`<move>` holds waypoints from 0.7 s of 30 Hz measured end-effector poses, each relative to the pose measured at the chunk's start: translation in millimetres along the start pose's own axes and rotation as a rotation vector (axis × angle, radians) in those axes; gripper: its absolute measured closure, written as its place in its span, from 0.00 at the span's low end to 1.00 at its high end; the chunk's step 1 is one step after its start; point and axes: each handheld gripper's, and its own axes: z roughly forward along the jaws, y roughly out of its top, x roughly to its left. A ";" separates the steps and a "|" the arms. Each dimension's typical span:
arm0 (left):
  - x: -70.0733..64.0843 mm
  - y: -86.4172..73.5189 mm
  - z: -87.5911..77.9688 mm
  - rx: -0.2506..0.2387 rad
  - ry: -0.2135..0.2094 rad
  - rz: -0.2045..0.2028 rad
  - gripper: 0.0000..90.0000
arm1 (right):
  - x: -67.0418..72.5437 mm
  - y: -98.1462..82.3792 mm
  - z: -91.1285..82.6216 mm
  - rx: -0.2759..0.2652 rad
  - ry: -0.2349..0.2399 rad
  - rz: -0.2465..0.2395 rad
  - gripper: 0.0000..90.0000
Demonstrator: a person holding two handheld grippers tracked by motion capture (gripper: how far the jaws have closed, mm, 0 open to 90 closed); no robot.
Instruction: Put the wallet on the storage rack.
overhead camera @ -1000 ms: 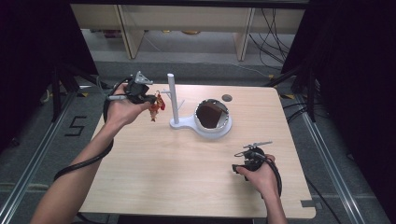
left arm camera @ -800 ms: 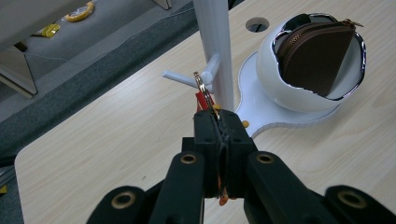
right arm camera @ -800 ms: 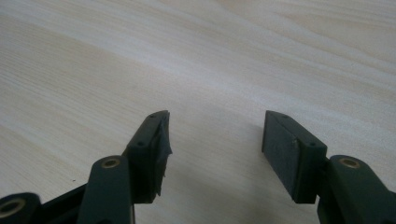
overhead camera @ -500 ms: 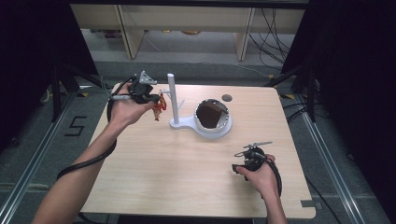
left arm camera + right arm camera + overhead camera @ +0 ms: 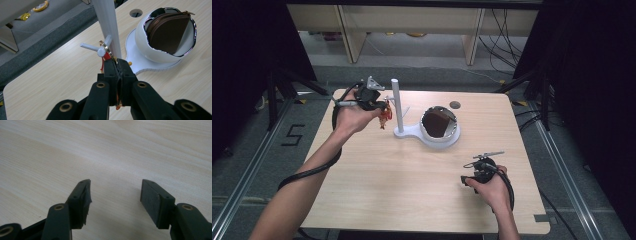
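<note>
My left gripper [image 5: 116,65] is shut on a red and orange keychain charm [image 5: 385,115], held up beside the white post [image 5: 396,100] of a stand at the table's back left. Its gold ring [image 5: 106,47] touches the short side peg [image 5: 92,47] on the post [image 5: 107,22]; I cannot tell whether the ring is over the peg. The stand's white bowl [image 5: 452,140] holds a brown zip pouch [image 5: 439,121], also seen in the left gripper view as the pouch [image 5: 167,30]. My right gripper [image 5: 115,195] rests low over bare wood at the front right [image 5: 472,172], open with nothing between its fingers.
A round cable hole [image 5: 455,105] is cut in the table behind the bowl. Light wood table [image 5: 377,190] stretches between the two hands. Dark frames and cables stand beyond the far edge.
My left gripper has edged slightly right with the charm, bringing it closer to the post. The right hand has kept still.
</note>
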 end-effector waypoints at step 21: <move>-2.3 -15.6 1.9 -0.017 -0.016 -0.024 0.77 | -0.4 -0.4 -2.8 -0.013 -0.007 -0.005 0.47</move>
